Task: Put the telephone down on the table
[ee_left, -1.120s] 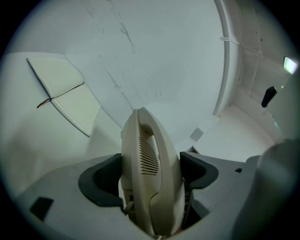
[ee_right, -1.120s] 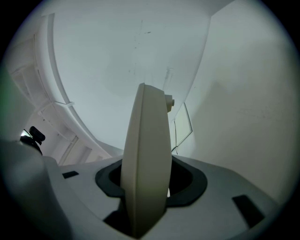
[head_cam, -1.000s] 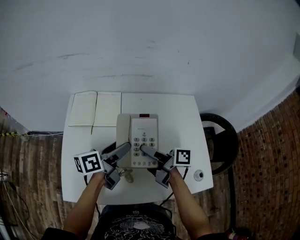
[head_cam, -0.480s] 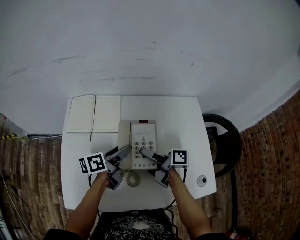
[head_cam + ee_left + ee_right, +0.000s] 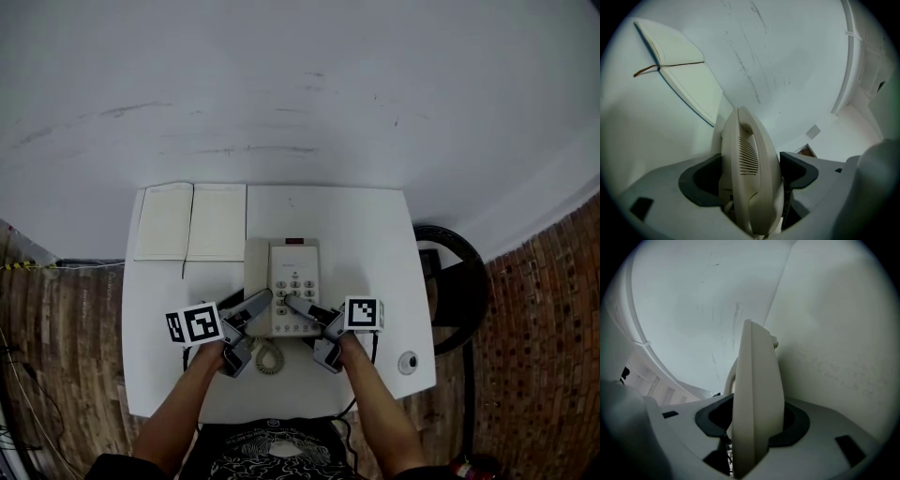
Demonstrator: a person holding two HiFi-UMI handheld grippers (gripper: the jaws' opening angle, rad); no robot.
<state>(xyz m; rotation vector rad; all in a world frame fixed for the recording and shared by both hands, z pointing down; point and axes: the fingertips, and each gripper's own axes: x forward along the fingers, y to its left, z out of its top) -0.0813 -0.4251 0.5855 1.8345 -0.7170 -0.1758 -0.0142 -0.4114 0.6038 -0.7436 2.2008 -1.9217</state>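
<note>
A beige push-button telephone (image 5: pixel 292 281) is over the middle of the white table (image 5: pixel 375 234), its handset (image 5: pixel 255 274) resting along its left side. My left gripper (image 5: pixel 258 309) is shut on the telephone's near left part; in the left gripper view (image 5: pixel 751 176) the slotted handset (image 5: pixel 747 145) fills the gap between the dark pads. My right gripper (image 5: pixel 298 311) is shut on the near right edge, and in the right gripper view (image 5: pixel 754 420) the telephone's body (image 5: pixel 757 371) stands edge-on between the jaws. I cannot tell whether the base touches the table. The coiled cord (image 5: pixel 268 356) hangs at the near end.
An open blank notebook (image 5: pixel 192 220) lies at the table's far left, also in the left gripper view (image 5: pixel 679 75). A small round object (image 5: pixel 407 362) sits near the front right corner. A black round stool (image 5: pixel 455 281) stands right of the table. Brick-patterned floor surrounds it.
Both grippers and the telephone have shifted slightly right and toward the near edge, and the telephone looks smaller, as if lower. The grip on it is unchanged.
</note>
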